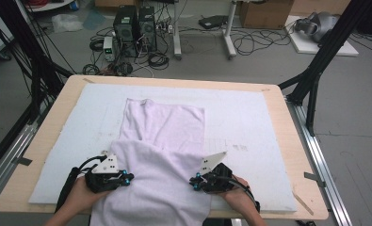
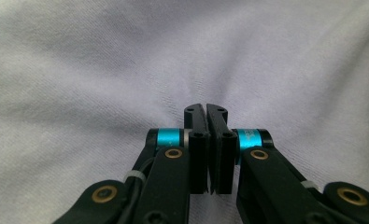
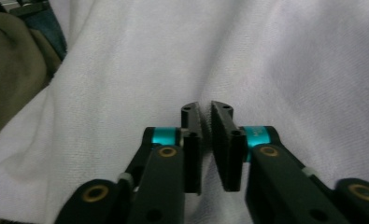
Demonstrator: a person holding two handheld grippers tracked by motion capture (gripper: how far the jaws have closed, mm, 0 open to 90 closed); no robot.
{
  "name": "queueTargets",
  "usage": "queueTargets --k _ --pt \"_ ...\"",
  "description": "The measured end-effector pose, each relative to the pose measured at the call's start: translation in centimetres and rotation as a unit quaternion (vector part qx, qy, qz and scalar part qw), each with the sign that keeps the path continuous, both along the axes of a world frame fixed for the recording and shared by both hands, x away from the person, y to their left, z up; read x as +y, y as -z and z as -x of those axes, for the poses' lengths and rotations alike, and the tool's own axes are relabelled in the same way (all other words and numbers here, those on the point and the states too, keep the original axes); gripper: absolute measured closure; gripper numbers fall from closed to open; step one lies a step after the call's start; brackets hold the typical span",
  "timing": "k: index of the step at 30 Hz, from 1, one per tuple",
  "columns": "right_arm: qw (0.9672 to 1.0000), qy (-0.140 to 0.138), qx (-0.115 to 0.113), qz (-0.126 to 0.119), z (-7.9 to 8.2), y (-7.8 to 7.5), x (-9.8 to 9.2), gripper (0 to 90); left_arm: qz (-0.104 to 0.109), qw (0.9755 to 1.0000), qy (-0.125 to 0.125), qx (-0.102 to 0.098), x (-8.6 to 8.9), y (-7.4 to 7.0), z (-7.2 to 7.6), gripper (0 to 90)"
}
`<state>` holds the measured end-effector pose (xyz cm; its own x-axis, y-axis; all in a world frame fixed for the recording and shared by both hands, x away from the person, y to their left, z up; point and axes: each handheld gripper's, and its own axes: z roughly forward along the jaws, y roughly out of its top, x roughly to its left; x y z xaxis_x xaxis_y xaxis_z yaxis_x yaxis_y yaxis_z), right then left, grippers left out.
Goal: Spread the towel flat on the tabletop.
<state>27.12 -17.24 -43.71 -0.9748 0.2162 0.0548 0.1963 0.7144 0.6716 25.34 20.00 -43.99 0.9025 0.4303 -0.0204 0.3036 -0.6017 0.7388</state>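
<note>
From the high view, a white towel (image 1: 162,155) lies along the middle of the desk (image 1: 287,141), its near part doubled over and hanging off the near edge. The left tongs (image 1: 126,178) and right tongs (image 1: 193,181) sit at its two sides. The floor beyond is cluttered with cables.

In the left gripper view, the left tongs (image 2: 206,109) are pressed together, pinching the cloth.

In the right gripper view, the right tongs (image 3: 206,107) are closed on a fold. The towel looks soft, light and limp, and is best held by its edges.

Black fingers (image 2: 198,140), cyan rollers, brass screws, grey three-cornered plates, black cables

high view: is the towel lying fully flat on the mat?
No: the white towel has its near part folded up over itself, held at both sides by the left tool and right tool.
</note>
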Motion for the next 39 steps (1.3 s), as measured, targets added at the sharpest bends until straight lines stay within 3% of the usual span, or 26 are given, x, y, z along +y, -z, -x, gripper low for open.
queueTargets --k 7,11,13,15,20,21,22,25,27,30,33,36,37,39 --pt "0.9998 -0.020 -0.005 -0.009 1.5 -0.9 -0.1 86.6 0.007 0.9999 0.014 -0.003 1.1 -1.0 3.4 87.6" --pt "0.9983 -0.045 -0.012 -0.034 4.0 -2.0 -0.4 81.6 0.018 0.9989 0.029 -0.031 1.8 -2.2 6.5 85.2" --pt "0.9983 -0.040 -0.022 -0.035 4.7 -2.4 -0.7 76.1 0.011 0.9989 0.021 -0.041 2.2 -2.3 6.5 77.2" --pt "0.9988 -0.031 -0.029 -0.023 4.7 -2.4 -1.2 73.5 0.010 0.9992 0.004 -0.038 2.8 -2.1 5.8 70.6" --pt "0.9995 -0.012 -0.024 -0.014 4.1 -1.2 -1.9 68.4 -0.015 0.9997 -0.015 -0.009 3.7 -0.4 3.5 67.6" --pt "0.9997 -0.011 -0.021 -0.003 3.8 -0.7 -1.7 68.3 -0.016 0.9998 -0.012 -0.002 3.7 0.0 3.2 67.9" --pt "0.9998 -0.011 -0.018 0.005 3.6 -0.3 -1.6 68.8 -0.005 0.9999 -0.012 -0.005 3.8 0.1 3.2 69.3" --pt "0.9999 -0.015 -0.009 0.001 3.3 0.1 -1.4 78.2 -0.016 0.9998 -0.004 -0.011 3.6 0.0 3.7 86.5" --pt "0.9997 -0.022 -0.008 0.002 3.3 0.1 -1.2 86.2 -0.018 0.9998 -0.005 -0.011 3.7 -0.1 3.9 87.8" --pt "0.9996 -0.026 -0.011 0.003 3.5 0.0 -1.3 87.8 -0.020 0.9997 -0.007 -0.008 4.1 -0.2 4.7 88.2" --pt "0.9992 -0.039 0.004 0.001 4.2 -0.2 -1.6 88.1 -0.021 0.9997 -0.006 -0.009 4.8 -0.8 6.4 88.4" --pt "0.9980 -0.062 -0.004 -0.012 5.9 -1.3 -1.9 87.5 -0.002 0.9998 -0.005 -0.019 5.4 -1.7 8.0 87.8" --pt "0.9978 -0.063 -0.008 -0.020 6.2 -1.8 -2.0 86.7 0.001 0.9997 -0.007 -0.025 5.5 -1.9 8.2 86.0" --pt "0.9977 -0.057 -0.015 -0.032 6.1 -2.7 -2.1 80.0 0.000 0.9993 -0.017 -0.033 5.5 -2.1 7.8 74.3"
